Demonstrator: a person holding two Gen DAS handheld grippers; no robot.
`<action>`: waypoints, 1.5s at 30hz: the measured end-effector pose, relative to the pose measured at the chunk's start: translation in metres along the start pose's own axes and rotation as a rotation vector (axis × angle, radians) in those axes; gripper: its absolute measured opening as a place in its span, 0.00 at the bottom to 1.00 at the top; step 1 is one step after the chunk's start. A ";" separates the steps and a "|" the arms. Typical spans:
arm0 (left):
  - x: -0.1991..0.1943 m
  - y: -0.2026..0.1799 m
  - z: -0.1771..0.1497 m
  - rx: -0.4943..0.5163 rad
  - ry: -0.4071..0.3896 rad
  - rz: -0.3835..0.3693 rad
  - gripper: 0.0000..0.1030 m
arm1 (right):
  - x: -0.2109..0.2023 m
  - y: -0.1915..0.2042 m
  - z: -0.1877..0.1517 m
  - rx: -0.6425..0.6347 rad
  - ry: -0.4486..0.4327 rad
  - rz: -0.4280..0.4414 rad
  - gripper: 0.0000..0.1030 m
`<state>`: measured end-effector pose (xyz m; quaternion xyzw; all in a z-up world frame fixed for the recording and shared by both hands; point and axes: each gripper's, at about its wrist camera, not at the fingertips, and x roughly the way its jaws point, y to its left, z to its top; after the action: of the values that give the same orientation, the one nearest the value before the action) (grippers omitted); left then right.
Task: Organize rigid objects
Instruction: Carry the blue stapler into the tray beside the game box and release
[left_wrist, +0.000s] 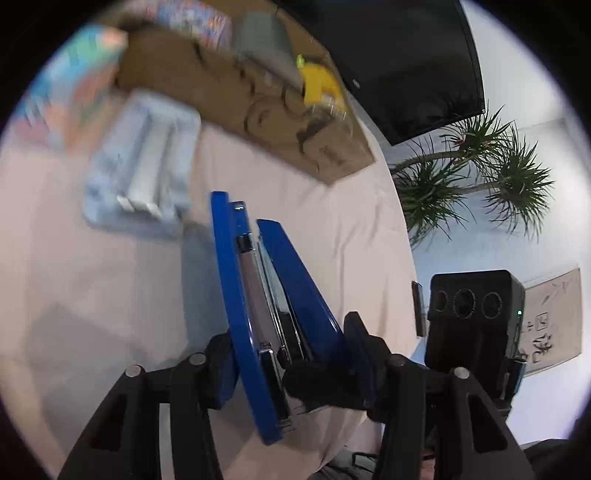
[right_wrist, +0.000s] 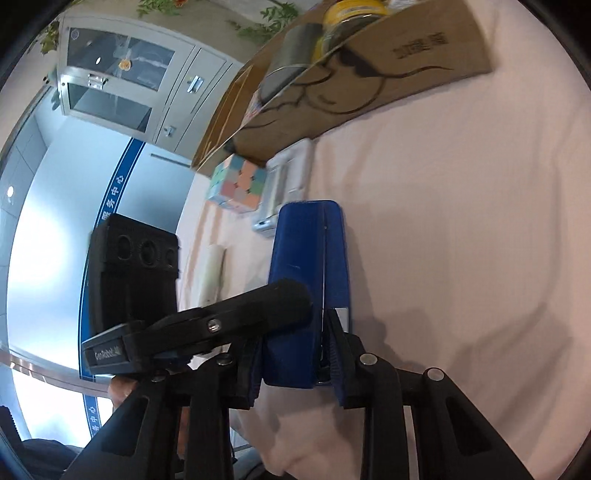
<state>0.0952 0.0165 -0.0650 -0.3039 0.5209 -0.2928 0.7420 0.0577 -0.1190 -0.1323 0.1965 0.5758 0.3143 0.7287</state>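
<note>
Both grippers have the blue stapler (left_wrist: 258, 314) between their jaws above the pink tablecloth (left_wrist: 92, 277). The chief risk is a conflict of grips: if both hands pull or twist in different directions, the stapler can pivot, slip from one pair of pads, or spring open at its hinge. A second risk is a drop during the handover; the left gripper (left_wrist: 291, 376) stands partly closed about the rear of the stapler, and firm contact of its pads cannot be confirmed, so an early release by the other hand could let the stapler fall onto the cloth. In the right wrist view, the right gripper (right_wrist: 295, 369) is closed nearly to its limit, with its pads pressing the two flanks of the stapler's near end (right_wrist: 306, 295); the body projects forward along the fingers toward the cardboard box (right_wrist: 369, 81). The left finger (right_wrist: 258, 306) crosses the stapler from the side. The box, a puzzle cube (right_wrist: 240, 184) and a pale stapler (right_wrist: 284, 181) lie beyond, well apart from the jaws.
</note>
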 end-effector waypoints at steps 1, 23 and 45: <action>-0.011 -0.003 0.006 0.010 -0.021 0.006 0.48 | 0.006 0.016 0.005 -0.026 -0.011 -0.004 0.26; -0.061 0.066 0.236 0.075 0.003 0.102 0.51 | 0.199 0.194 0.176 -0.031 -0.140 -0.038 0.23; -0.147 0.035 0.165 0.270 -0.340 0.379 0.63 | 0.318 0.330 0.139 0.004 -0.213 -0.284 0.43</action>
<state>0.2145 0.1738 0.0411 -0.1444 0.3928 -0.1604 0.8940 0.1596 0.3485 -0.1098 0.1466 0.5180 0.1844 0.8223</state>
